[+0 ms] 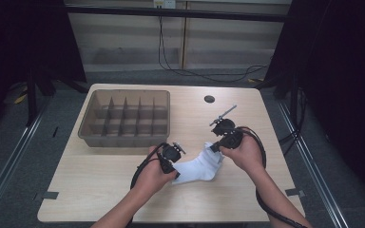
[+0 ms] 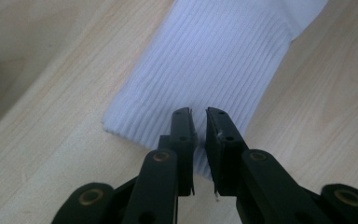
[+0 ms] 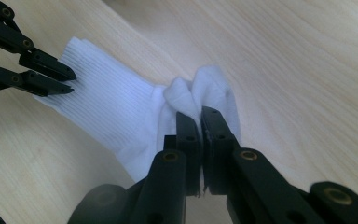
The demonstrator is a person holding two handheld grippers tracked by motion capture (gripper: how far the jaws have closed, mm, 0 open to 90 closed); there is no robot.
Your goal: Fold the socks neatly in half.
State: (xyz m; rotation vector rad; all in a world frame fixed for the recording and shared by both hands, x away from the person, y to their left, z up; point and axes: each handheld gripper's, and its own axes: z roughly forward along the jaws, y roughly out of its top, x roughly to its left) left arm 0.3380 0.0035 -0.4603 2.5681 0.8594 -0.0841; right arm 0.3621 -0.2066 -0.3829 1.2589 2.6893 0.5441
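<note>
A white ribbed sock (image 1: 197,167) lies on the wooden table (image 1: 100,185) between my two hands. In the left gripper view its cuff (image 2: 205,65) stretches away from my left gripper (image 2: 199,114), whose jaws stand nearly together with a thin fold of the cuff edge pinched between them. From the right gripper view, the left gripper (image 3: 71,80) clamps the cuff's far corner. My right gripper (image 3: 200,114) is shut on the sock's other end (image 3: 205,86), which bunches up above its tips. In the high view the left gripper (image 1: 176,175) and the right gripper (image 1: 214,148) sit at opposite ends of the sock.
A brown tray (image 1: 88,128) with several empty compartments stands at the back left of the table. A dark round hole (image 1: 209,99) sits near the far edge. Cables trail from both grippers toward the person. Black curtains flank the table.
</note>
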